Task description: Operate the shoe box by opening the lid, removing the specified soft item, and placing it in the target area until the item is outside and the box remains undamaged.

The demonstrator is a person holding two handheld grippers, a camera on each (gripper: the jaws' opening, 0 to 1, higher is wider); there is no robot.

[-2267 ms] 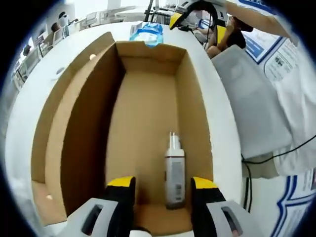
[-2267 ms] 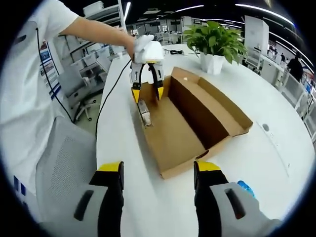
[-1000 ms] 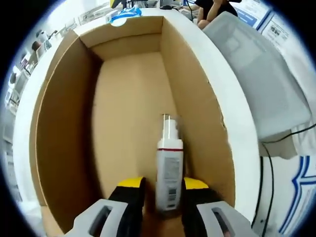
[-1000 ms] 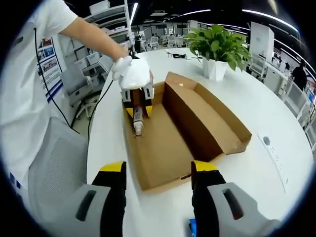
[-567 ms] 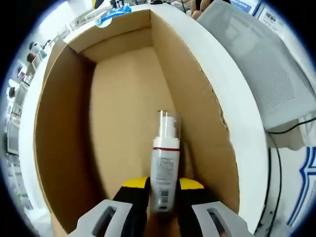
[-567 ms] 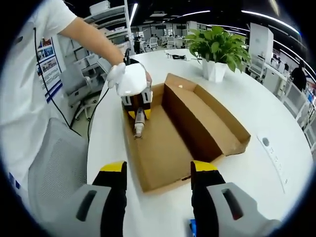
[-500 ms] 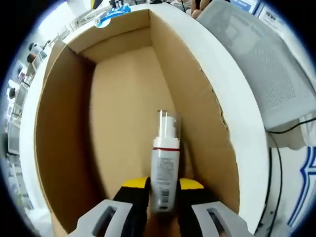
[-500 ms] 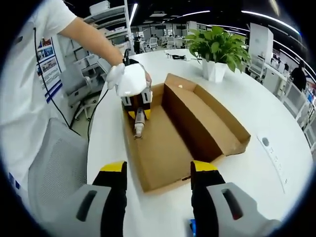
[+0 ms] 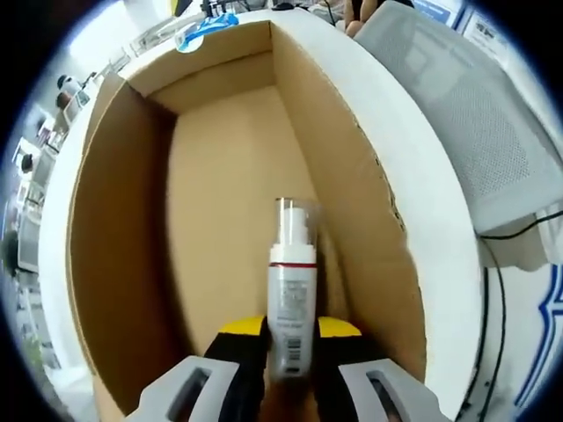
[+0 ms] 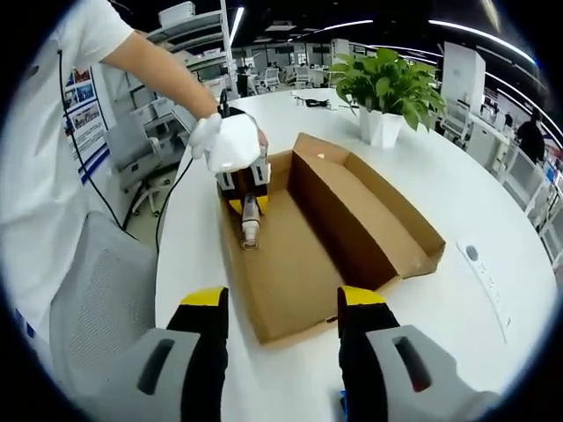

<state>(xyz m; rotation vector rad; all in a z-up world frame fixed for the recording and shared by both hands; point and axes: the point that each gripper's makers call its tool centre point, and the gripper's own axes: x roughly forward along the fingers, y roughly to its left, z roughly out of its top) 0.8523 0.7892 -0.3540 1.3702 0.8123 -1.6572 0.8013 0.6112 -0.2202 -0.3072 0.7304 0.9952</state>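
Note:
The brown cardboard shoe box (image 9: 114,220) lies open, its lid folded flat to the side (image 10: 396,207). A white bottle (image 9: 292,303) with a red band and a clear cap lies along the box's right wall, cap pointing away from me. My left gripper (image 9: 290,338) is shut on the bottle's lower body. In the right gripper view the same left gripper (image 10: 245,189), held by a white-gloved hand (image 10: 230,141), reaches into the box's far end with the bottle (image 10: 251,224) in it. My right gripper (image 10: 281,303) stands open above the table, short of the box's near end.
The box rests on a white round table (image 10: 493,211). A potted plant (image 10: 387,83) stands at the far side. A grey mesh chair (image 9: 475,123) (image 10: 88,308) stands beside the table, with a black cable (image 9: 519,233) near it. A blue item (image 9: 207,22) lies past the box.
The left gripper has come down into the box and shut on the bottle, which has shifted slightly. The right gripper has drawn a little nearer the box and stayed open.

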